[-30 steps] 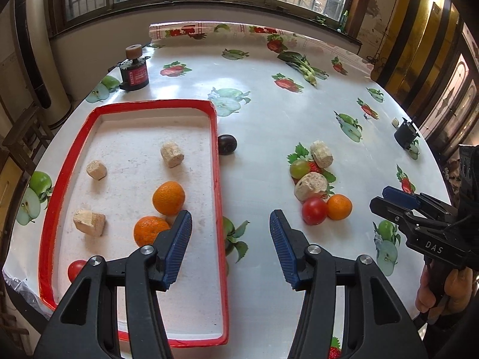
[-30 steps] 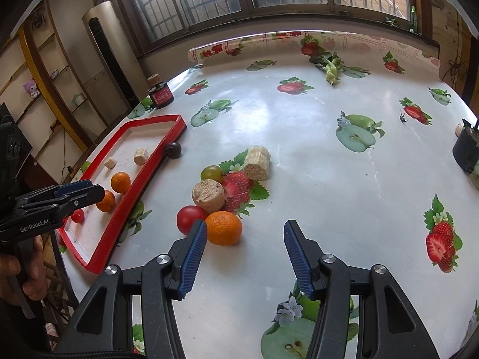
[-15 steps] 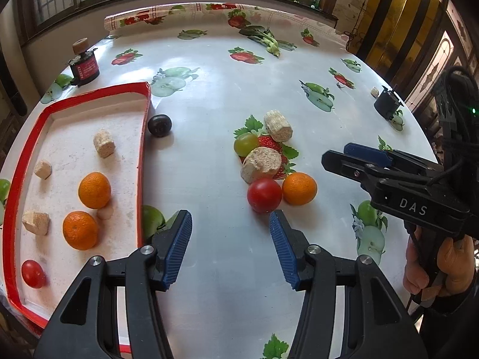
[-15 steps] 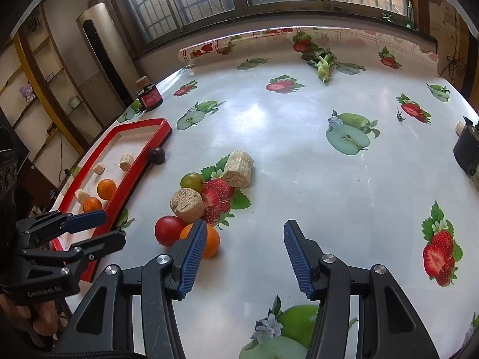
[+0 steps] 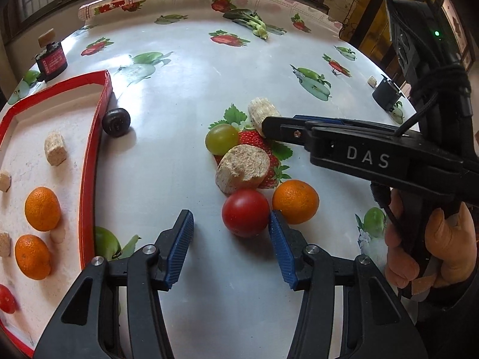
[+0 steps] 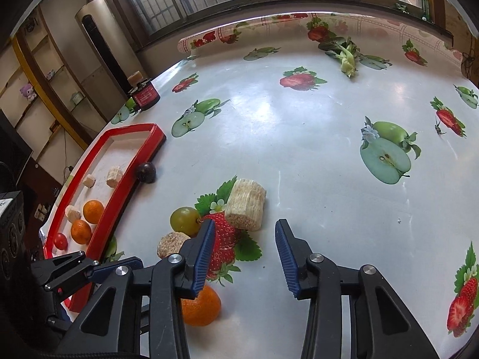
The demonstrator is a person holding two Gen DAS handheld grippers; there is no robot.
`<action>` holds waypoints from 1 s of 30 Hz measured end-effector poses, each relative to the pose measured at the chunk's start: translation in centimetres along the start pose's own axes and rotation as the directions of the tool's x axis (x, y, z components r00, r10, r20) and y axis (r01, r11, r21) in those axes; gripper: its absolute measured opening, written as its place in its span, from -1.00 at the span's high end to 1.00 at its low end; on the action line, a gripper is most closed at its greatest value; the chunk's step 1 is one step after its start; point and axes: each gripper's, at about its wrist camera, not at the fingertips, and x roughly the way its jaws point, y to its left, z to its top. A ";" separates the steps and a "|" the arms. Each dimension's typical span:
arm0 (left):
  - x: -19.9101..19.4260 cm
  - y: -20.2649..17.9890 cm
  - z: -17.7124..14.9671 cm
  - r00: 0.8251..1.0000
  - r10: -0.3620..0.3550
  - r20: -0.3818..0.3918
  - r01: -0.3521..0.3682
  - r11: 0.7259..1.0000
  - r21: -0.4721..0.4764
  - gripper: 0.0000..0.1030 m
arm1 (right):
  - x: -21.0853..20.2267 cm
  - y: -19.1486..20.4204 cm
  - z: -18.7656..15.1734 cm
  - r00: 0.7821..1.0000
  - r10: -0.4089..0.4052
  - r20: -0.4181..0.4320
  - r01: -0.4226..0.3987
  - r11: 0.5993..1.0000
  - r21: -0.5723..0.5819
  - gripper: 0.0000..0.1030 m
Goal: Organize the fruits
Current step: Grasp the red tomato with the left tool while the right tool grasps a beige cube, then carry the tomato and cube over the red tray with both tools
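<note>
Left wrist view: left gripper (image 5: 230, 233) low over the table (image 5: 185, 95), jaws closing, red tomato (image 5: 246, 212) at the mouth of the gap, touching or nearly touching the right pad, well clear of the left pad, not clamped. Orange (image 5: 295, 197) just right of the tomato, beyond the right fingertip. Round beige chunk (image 5: 242, 169) just beyond the tomato, green grape (image 5: 222, 139) farther left, ribbed beige chunk (image 5: 263, 113) farthest, partly behind the right gripper (image 5: 269, 124), which reaches in from the right, seen side-on with a hand (image 5: 434, 248) on its grip. Red tray (image 5: 89, 167) at left, holding two oranges, a small tomato at the near edge and several beige pieces. Dark plum (image 5: 116, 122) on the table, touching the tray's right rim. Red-labelled jar (image 5: 51, 62) at far left, small black pot (image 5: 386, 92) at far right, greens (image 5: 254, 22) at the far edge. Right wrist view: right gripper (image 6: 244, 248) fairly narrow, jaws closing, only printed tablecloth between the pads, nothing gripped. Ribbed chunk (image 6: 245, 208) just beyond the gap, grape (image 6: 184, 220) to its left, round chunk (image 6: 171, 243) nearer, beside the left finger. Orange (image 6: 200, 305) near, partly under the left finger. Left gripper (image 6: 83, 269) at lower left, beside the tray (image 6: 119, 191); plum (image 6: 146, 172) against the rim; tomato hidden here.
</note>
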 end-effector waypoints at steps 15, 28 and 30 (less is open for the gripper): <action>-2.0 0.5 0.2 0.999 0.015 0.044 -0.015 1.000 0.001 0.45 | -0.2 0.6 -0.6 1.000 0.001 0.018 -0.001 1.000 -0.011 0.40; -5.3 1.4 -0.5 0.993 0.053 0.103 -0.051 0.999 -0.015 0.45 | -3.9 2.9 -2.3 0.998 0.024 0.058 -0.021 0.999 -0.043 0.40; -5.8 1.7 -0.6 0.992 0.059 0.110 -0.057 0.998 -0.022 0.45 | -4.2 3.4 -2.4 0.998 0.025 0.063 -0.022 0.998 -0.051 0.40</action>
